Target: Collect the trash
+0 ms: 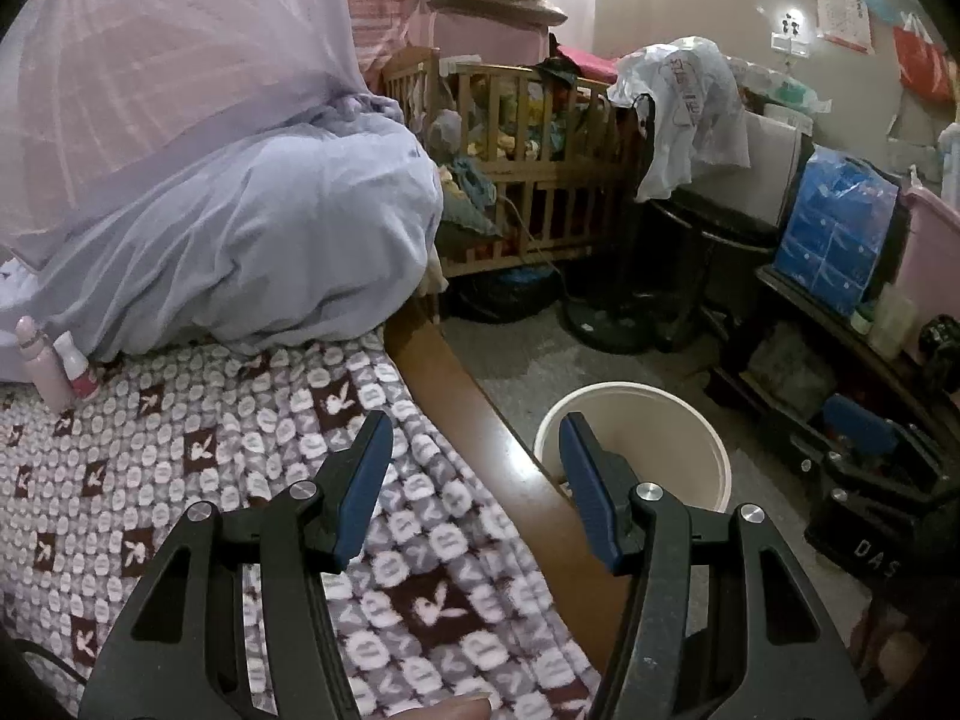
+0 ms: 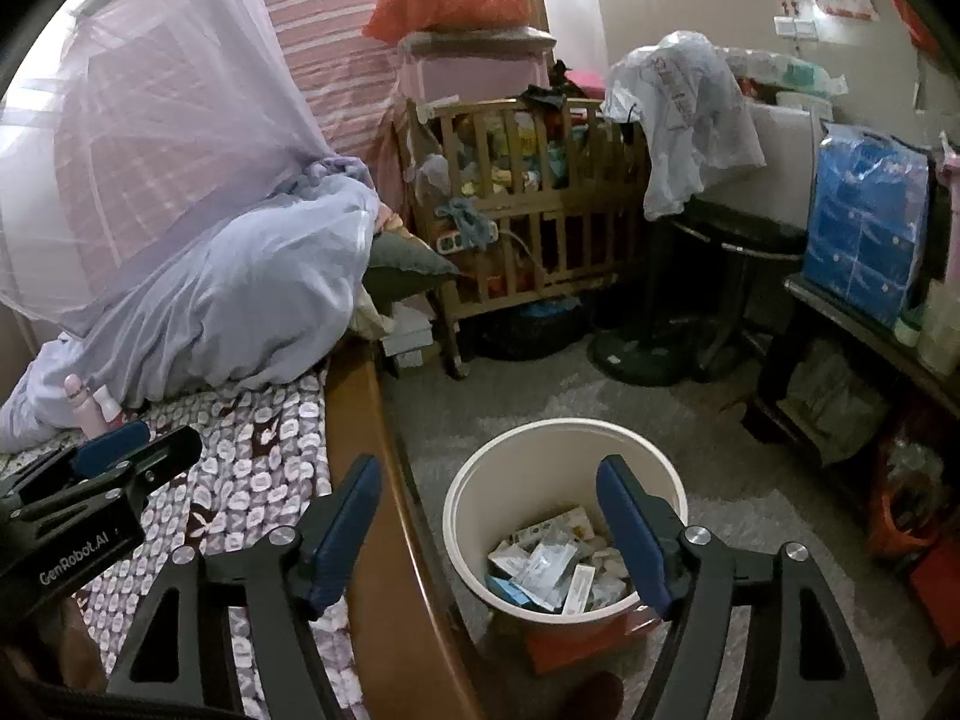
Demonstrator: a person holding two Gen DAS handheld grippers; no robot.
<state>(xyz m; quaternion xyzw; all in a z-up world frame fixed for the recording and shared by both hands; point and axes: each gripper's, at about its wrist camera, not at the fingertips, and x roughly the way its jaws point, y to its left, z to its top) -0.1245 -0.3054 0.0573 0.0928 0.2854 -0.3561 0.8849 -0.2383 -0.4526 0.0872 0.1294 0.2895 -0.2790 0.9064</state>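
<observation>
A cream waste bin [image 2: 468, 498] stands on the floor beside the bed; it also shows in the left wrist view [image 1: 714, 450]. Inside it lie several packets and small boxes [image 2: 552, 564]. My right gripper [image 2: 489, 468] is open and empty, over the bed's edge and the bin. My left gripper [image 1: 477, 429] is open and empty above the patterned blanket [image 1: 180, 480] and the wooden bed rail [image 1: 474, 420]. The left gripper also shows at the left of the right wrist view [image 2: 114, 450]. Two pink bottles [image 1: 60, 360] stand on the blanket at the far left.
A lilac mosquito net [image 1: 240, 228] is heaped on the bed. A wooden crib [image 2: 528, 204] full of things stands behind. A black fan base [image 2: 636, 354], a dark side table [image 2: 840, 312] with a blue pack [image 2: 864, 228], and a red box [image 2: 576, 636] under the bin crowd the floor.
</observation>
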